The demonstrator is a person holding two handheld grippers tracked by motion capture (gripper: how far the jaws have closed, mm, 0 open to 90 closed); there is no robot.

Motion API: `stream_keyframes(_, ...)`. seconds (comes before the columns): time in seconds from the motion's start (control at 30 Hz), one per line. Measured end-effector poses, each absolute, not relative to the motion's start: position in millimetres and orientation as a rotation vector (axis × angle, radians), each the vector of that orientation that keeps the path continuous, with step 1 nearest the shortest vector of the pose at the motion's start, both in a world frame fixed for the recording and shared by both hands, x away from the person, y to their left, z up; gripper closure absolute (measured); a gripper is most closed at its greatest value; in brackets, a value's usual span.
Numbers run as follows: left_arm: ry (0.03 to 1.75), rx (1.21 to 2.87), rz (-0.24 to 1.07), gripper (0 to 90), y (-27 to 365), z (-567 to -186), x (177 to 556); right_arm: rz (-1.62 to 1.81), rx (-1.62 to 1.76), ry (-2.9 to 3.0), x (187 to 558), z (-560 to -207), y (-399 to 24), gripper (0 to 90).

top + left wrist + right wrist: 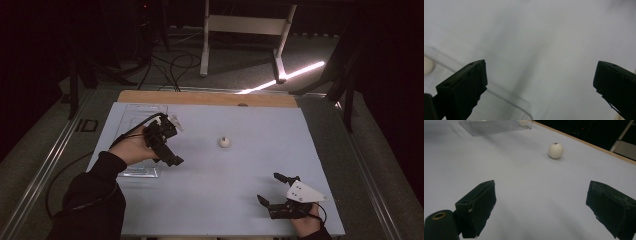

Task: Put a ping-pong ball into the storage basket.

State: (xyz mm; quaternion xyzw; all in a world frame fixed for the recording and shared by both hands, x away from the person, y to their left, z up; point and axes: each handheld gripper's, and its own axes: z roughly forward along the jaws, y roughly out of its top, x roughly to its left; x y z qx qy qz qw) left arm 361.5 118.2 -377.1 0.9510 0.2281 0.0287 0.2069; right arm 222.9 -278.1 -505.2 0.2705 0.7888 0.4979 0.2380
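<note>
At the left of the high view our left gripper (167,145) hangs over the clear plastic tray (136,171) that lies on the pale blue table (210,200); in the left gripper view its jaws stand wide apart with nothing between them, and the tray's rounded transparent corner (524,106) runs just beneath the left-hand jaw; a pale rounded thing (427,65) shows at the far left edge of that view, though it is too cut off for us to name.

Moving rightward, the small white ball (224,142) sits alone near the middle of the table, well apart from the tray and from both tools; in the right gripper view the ball (555,150) carries a dark spot on its top and rests ahead of the jaws, slightly right of the midline; a second pale ball (523,122) shows at the tray's far corner in that view.

At the right, our right gripper (274,189) rests low near the table's near edge, jaws spread and empty, pointing leftward.

We judge the ball to be the thing to fetch; being round, it has no long axis to align with; it lies forward and to the left of the right gripper, and to the right of the left one, which is the nearer of the two.
</note>
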Motion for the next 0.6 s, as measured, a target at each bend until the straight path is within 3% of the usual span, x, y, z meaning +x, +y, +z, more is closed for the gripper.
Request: stream_keyframes(0.6, 0.632, 2.599, 0.099, 0.2, 86.5, -371.7, 362.8, 1.367, 0.738, 2.160, 222.6, -504.9, -277.9, 8.9)
